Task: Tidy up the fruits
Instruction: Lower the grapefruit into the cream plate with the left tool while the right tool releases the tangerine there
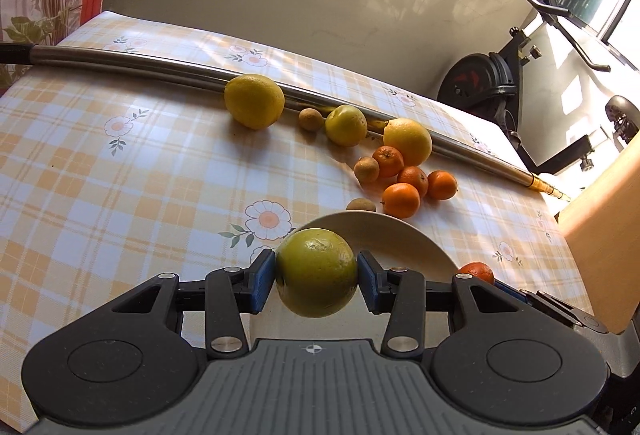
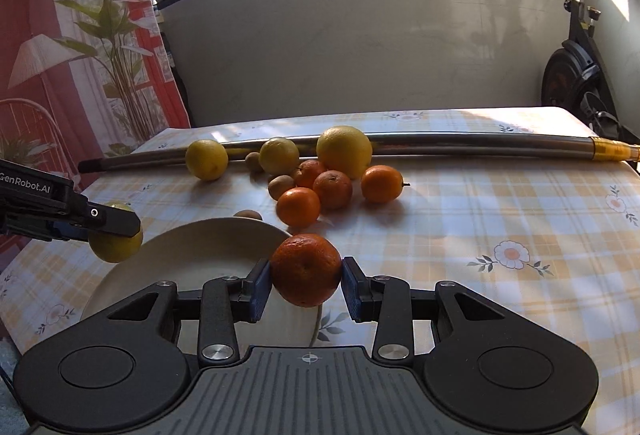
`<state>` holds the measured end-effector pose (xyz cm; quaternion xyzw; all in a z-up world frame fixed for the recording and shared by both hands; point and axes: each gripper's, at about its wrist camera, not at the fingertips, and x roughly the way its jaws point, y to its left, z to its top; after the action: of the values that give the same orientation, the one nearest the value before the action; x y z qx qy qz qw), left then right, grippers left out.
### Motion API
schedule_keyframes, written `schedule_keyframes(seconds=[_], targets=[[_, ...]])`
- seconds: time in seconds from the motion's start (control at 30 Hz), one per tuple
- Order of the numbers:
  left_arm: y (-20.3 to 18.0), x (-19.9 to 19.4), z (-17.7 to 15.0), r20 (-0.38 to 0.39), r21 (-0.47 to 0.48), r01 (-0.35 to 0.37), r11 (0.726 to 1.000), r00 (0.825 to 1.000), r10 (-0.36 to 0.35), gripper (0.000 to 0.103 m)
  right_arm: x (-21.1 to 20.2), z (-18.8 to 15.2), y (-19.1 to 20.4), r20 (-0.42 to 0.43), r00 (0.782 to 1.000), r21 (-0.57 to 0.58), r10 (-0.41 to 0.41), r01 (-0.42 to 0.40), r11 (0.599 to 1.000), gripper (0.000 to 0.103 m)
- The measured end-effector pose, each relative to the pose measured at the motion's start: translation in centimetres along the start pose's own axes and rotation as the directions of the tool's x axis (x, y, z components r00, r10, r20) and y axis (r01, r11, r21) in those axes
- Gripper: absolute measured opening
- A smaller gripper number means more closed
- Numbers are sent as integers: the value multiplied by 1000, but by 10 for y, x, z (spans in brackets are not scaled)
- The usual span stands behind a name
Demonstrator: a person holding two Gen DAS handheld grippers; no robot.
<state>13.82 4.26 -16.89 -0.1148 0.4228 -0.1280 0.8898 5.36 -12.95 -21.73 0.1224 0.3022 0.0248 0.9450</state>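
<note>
My left gripper (image 1: 317, 275) is shut on a yellow-green citrus fruit (image 1: 316, 271), held above the near edge of a cream plate (image 1: 400, 235). My right gripper (image 2: 306, 277) is shut on a dark orange tangerine (image 2: 306, 269), held over the plate's right rim (image 2: 200, 247). The left gripper and its fruit (image 2: 114, 241) show at the left of the right wrist view; the tangerine (image 1: 478, 271) shows at the right of the left wrist view. Beyond the plate lie several tangerines (image 2: 298, 207), three yellow citrus fruits (image 2: 344, 151) and small brown fruits (image 2: 280, 187).
A long metal tube (image 2: 480, 143) lies across the far side of the checked tablecloth (image 2: 480, 215), touching the yellow fruits. An exercise bike (image 2: 572, 75) stands behind the table at the right. A wooden board (image 1: 600, 235) stands at the table's right edge.
</note>
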Motion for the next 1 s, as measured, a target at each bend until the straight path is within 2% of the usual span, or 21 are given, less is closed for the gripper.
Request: schedule_keyframes(seconds=[0.1, 0.3, 0.6, 1.0], targets=[[-1, -3, -6, 7, 30, -4, 1000, 1000, 4, 47, -3, -2, 9, -21, 1000, 12, 18, -17, 1000, 35], [-9, -6, -12, 13, 75, 10, 997, 1000, -11, 47, -8, -5, 14, -41, 999, -3, 2, -2, 1000, 35], [-6, -1, -22, -21, 79, 30, 996, 999, -29, 47, -13, -8, 25, -51, 999, -48, -2, -1, 999, 35], [-11, 15, -27, -64, 108, 21, 994, 998, -14, 47, -6, -15, 31, -80, 996, -94, -24, 16, 995, 35]])
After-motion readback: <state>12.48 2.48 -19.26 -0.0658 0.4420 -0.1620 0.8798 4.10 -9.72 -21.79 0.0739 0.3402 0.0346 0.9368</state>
